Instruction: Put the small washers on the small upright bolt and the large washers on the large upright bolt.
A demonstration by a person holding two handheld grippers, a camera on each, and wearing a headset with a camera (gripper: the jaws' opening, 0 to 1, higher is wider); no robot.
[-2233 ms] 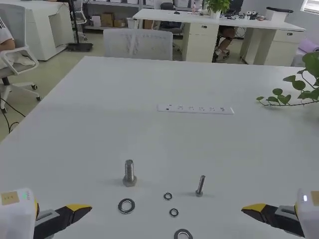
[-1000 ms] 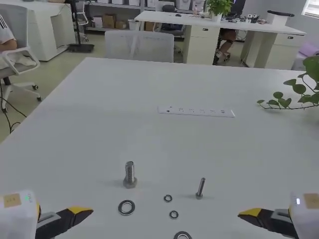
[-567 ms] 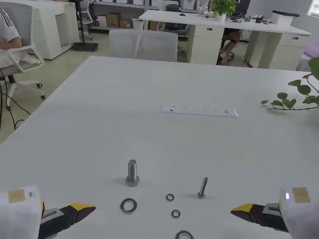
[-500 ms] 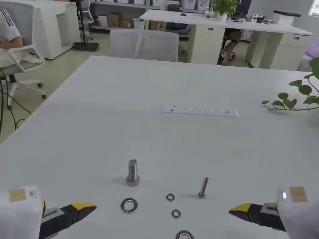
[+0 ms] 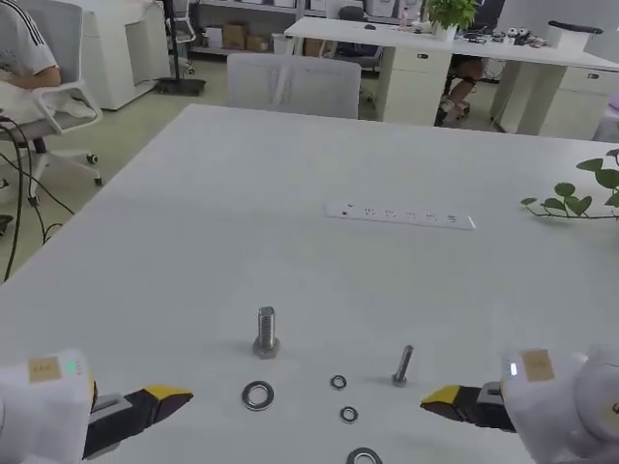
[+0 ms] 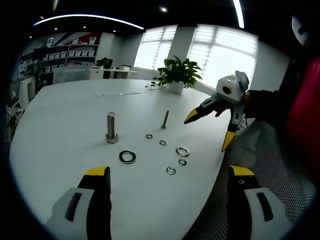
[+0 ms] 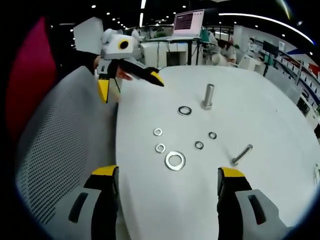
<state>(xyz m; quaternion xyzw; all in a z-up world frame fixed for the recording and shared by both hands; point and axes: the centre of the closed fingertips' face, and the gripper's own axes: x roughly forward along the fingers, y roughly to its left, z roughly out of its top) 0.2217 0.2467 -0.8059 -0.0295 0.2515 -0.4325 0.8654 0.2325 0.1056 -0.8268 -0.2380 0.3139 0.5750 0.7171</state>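
Eyes on the hardware: the large silver hex-head bolt [image 5: 266, 333] stands upright on its head on the white tabletop [image 5: 290, 193]. The small slim silver bolt [image 5: 403, 365] stands to its right, well apart from it. Every washer is lying flat on the table. A large silver ring washer [image 5: 257, 395] sits just in front of the large bolt, and a second large washer [image 5: 364, 456] lies nearer the front edge, partly cut off at the bottom of the head view. Between the two bolts, closer to the small one, lies a small silver washer [image 5: 338, 383], with another small washer [image 5: 348, 415] just in front of it. The left gripper view picks up two more small washers [image 6: 171, 170] just beside that second large washer, close to the table edge. Now the tools: the left gripper [image 6: 168, 171] hangs at the near left with its yellow-tipped black jaws spread wide and nothing between them. The right gripper [image 7: 167, 171] comes in from the near right, jaws likewise wide apart and holding nothing. In the head view its yellow tip sits near the small bolt, not touching it. Farther out, a white power strip [image 5: 400, 216] lies across the middle of the table and a green leafy plant [image 5: 580, 198] pokes in at the right edge. Beyond the far side stands a grey mesh chair [image 5: 290, 85], and a seated person [image 5: 24, 48] is at the upper left.
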